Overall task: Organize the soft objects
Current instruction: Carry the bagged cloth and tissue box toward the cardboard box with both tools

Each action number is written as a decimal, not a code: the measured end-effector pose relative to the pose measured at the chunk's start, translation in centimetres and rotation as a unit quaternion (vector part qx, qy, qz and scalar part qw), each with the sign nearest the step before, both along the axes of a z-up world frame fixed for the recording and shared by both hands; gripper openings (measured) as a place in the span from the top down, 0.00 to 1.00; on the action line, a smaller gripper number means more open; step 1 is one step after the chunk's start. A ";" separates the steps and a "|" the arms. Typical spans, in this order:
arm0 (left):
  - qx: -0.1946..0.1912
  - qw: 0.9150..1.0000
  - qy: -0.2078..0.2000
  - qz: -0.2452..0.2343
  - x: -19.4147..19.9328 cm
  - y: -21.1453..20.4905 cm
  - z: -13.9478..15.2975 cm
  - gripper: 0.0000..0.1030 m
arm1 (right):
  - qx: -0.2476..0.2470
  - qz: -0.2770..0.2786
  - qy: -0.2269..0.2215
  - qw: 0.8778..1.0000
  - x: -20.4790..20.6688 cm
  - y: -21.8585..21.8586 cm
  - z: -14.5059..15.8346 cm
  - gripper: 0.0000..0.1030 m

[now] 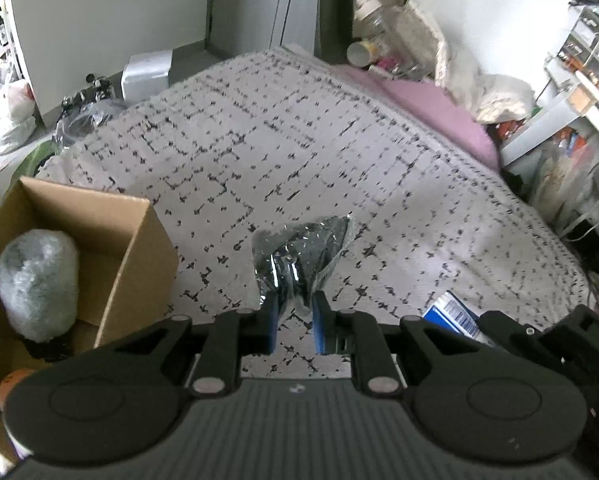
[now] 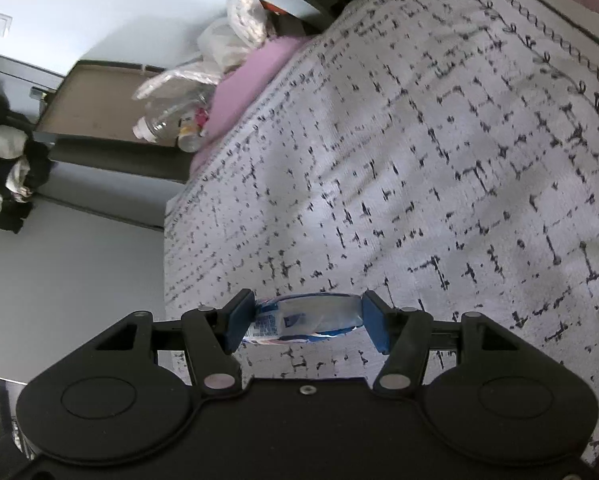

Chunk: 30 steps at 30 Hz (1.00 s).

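Note:
My left gripper (image 1: pixel 294 304) is shut on a crinkly clear plastic bag with dark contents (image 1: pixel 299 254), held just above the patterned bedspread (image 1: pixel 299 140). An open cardboard box (image 1: pixel 111 248) stands at the left and holds a bubble-wrap roll (image 1: pixel 37 284). My right gripper (image 2: pixel 303 316) is shut on a blue and white soft pack (image 2: pixel 303 318), held over the bedspread (image 2: pixel 439 180). That pack and the right gripper's body also show at the lower right of the left wrist view (image 1: pixel 455 316).
A pink sheet (image 1: pixel 431 108) lies at the bed's far edge, with bottles and plastic bags (image 1: pixel 379 40) behind it. Shelves with clutter (image 1: pixel 579 80) stand at the right. Bags and a grey box (image 1: pixel 147 72) lie on the floor at the left.

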State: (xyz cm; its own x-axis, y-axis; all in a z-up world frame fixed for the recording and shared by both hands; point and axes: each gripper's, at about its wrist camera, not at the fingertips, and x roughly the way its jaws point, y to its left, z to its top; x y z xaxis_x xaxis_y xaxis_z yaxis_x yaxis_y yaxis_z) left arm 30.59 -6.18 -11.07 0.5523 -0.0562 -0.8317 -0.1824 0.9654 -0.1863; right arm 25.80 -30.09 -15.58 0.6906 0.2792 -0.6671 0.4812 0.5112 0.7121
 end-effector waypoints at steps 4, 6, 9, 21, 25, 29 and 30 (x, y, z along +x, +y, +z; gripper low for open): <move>-0.005 1.000 -0.013 0.004 -1.2 0.3 1.6 0.84 | -0.011 0.006 -0.024 1.000 -0.3 -0.4 1.4 0.44; -0.006 1.000 -0.017 0.006 -1.8 0.5 2.2 0.84 | -0.009 0.011 -0.035 0.999 -0.3 -0.6 1.9 0.44; -0.007 1.000 -0.026 0.013 -2.6 0.9 3.1 0.84 | -0.010 0.018 -0.043 0.999 -0.4 -0.8 2.5 0.44; -0.010 0.998 -0.050 0.036 -5.2 2.5 5.2 0.84 | 0.006 0.060 -0.057 0.997 -1.2 0.0 3.4 0.44; -0.011 0.998 -0.054 0.040 -6.0 3.2 5.6 0.84 | 0.001 0.080 -0.072 0.994 -1.7 0.8 4.2 0.44; -0.011 0.997 -0.056 0.046 -6.7 4.2 5.9 0.84 | -0.004 0.103 -0.091 0.990 -1.9 1.9 4.9 0.44; -0.011 0.997 -0.057 0.047 -6.9 4.5 6.0 0.84 | -0.006 0.109 -0.096 0.989 -1.9 2.2 5.1 0.44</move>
